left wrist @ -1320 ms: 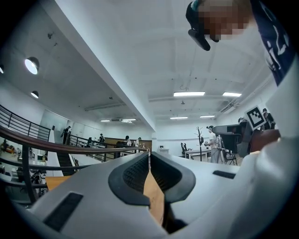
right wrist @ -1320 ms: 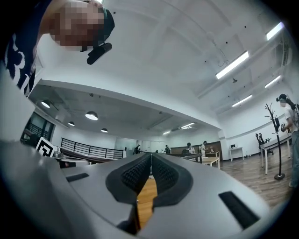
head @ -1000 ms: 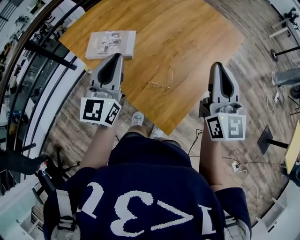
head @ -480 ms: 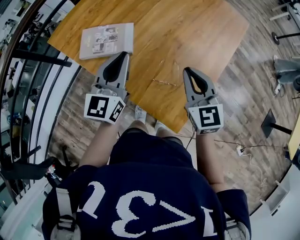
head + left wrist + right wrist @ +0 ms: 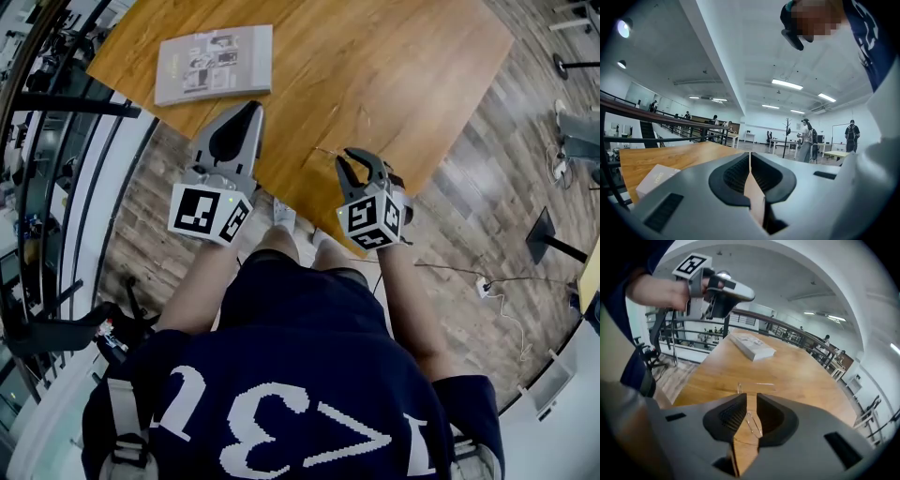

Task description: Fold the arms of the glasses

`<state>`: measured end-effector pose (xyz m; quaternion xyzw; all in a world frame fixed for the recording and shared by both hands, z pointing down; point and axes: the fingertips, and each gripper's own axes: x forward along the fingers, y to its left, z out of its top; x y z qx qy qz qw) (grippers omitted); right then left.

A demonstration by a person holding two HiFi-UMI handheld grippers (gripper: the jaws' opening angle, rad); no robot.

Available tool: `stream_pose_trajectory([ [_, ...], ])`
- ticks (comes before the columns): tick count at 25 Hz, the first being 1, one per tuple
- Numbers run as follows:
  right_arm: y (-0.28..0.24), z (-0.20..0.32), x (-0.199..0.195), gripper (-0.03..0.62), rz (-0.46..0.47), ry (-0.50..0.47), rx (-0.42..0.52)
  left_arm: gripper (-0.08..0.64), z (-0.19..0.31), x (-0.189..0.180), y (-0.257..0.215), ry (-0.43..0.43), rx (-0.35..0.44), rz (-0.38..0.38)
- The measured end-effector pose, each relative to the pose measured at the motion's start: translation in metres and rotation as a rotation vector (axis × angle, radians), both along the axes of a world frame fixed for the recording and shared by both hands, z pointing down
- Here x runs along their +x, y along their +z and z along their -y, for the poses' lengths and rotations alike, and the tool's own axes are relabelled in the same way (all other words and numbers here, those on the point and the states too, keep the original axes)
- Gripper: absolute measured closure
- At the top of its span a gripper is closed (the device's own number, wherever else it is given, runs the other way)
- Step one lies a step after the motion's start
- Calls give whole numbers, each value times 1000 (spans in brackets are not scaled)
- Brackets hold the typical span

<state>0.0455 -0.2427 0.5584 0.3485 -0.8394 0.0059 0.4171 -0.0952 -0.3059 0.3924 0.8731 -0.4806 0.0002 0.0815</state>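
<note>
Glasses point(image 5: 751, 420) were laid near the surface's point(image 5: 394, 66) front edge | right hand-held gripper point(image 5: 361, 161) was narrowly parted astride one arm; left hand-held gripper point(image 5: 250, 109) was closed, empty, lifted | advised: frame to be steadied, arm swung inward lightly | arm between jaws was shown only by right gripper view.

1. Light is bright and even. Ceiling strip lamps point(image 5: 787, 84) glow in the left gripper view, and a round lamp point(image 5: 623, 28) flares at the far left.
2. The wooden table point(image 5: 394, 75) has a soft sheen, and the floor point(image 5: 473, 178) to the right shows pale glare.
3. All views bend strongly at the edges, with dark corners.
4. The left gripper point(image 5: 749, 164) and right gripper point(image 5: 751, 401) look soft and unfocused near the lens.
</note>
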Motion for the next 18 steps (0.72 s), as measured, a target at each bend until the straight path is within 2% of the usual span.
stream_pose_trajectory([
  [4, 24, -3, 1, 506, -247, -103, 59, 535, -3, -6, 6, -5, -13, 3],
  [7, 29, -5, -4, 506, -363, -187, 100, 535, -4, -11, 10, -17, -21, 0],
  [9, 35, -6, -7, 506, -405, -215, 105, 535, -5, -14, 12, -26, -27, -1],
  [12, 44, -4, -4, 506, -439, -200, 102, 535, -6, -18, 14, -35, -32, -1],
  [18, 40, 1, -3, 529, -433, -189, 111, 535, -12, -24, 17, -51, -37, -1],
])
